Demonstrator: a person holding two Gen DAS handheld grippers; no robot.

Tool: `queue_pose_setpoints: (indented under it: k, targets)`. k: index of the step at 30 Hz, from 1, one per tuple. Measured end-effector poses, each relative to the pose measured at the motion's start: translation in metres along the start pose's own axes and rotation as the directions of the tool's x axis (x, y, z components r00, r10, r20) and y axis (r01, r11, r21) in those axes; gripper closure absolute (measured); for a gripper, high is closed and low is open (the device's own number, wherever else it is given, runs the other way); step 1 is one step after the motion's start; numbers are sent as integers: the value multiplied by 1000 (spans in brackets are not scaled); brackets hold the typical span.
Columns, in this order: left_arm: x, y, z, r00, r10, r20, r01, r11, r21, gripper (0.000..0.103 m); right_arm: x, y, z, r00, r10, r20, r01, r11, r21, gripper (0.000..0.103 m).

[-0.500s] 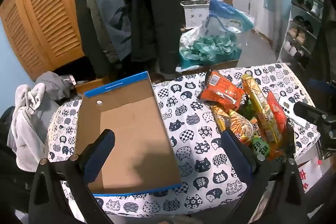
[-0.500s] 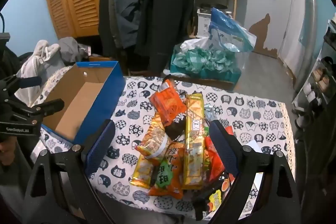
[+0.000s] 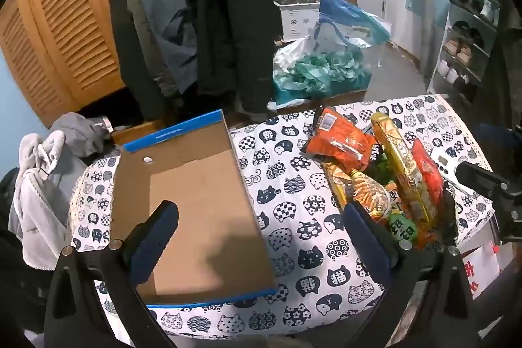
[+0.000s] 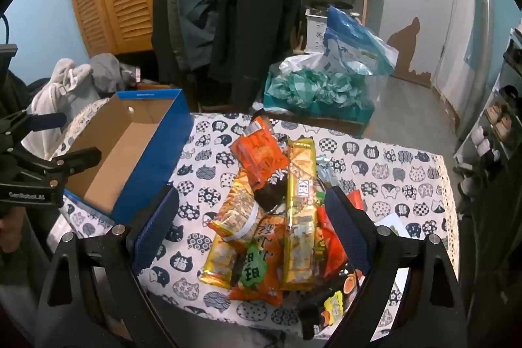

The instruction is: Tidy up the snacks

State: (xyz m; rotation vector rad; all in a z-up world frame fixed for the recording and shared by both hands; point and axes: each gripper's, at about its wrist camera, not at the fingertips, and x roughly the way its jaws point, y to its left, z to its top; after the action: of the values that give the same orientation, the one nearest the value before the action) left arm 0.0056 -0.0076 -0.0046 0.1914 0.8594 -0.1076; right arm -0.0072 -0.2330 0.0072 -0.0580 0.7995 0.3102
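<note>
Both sets of jaws stand spread with nothing between them: your left gripper (image 3: 257,237) hovers over the cardboard box (image 3: 195,201), your right gripper (image 4: 251,227) above the snack pile (image 4: 270,217). You have barely begun, judging by the box, which shows only bare cardboard inside, while every packet lies heaped on the cat-print tablecloth (image 4: 391,172) just beside it, the orange packet (image 4: 261,155) and the long yellow packet (image 4: 300,211) on top

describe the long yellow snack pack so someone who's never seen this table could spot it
Start at the cat-print tablecloth and find the snack pile right of the blue cardboard box. The long yellow pack lies on top, running lengthwise; it is longer and narrower than the orange bags beside it.
</note>
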Motion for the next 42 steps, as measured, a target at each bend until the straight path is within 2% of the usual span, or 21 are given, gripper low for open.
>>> queue_pose_setpoints:
  k: [8,42]
  targets:
    - [3,-5,1,1000,-14,-7,14,1000,11,1,-2,-8,-3,1000,2,-9,-2,1000,10,13]
    - [3,-9,-2,1000,5,2,-5,1000,29,1,-2,-3,-1,1000,1,-13,-1,1000,-1,13]
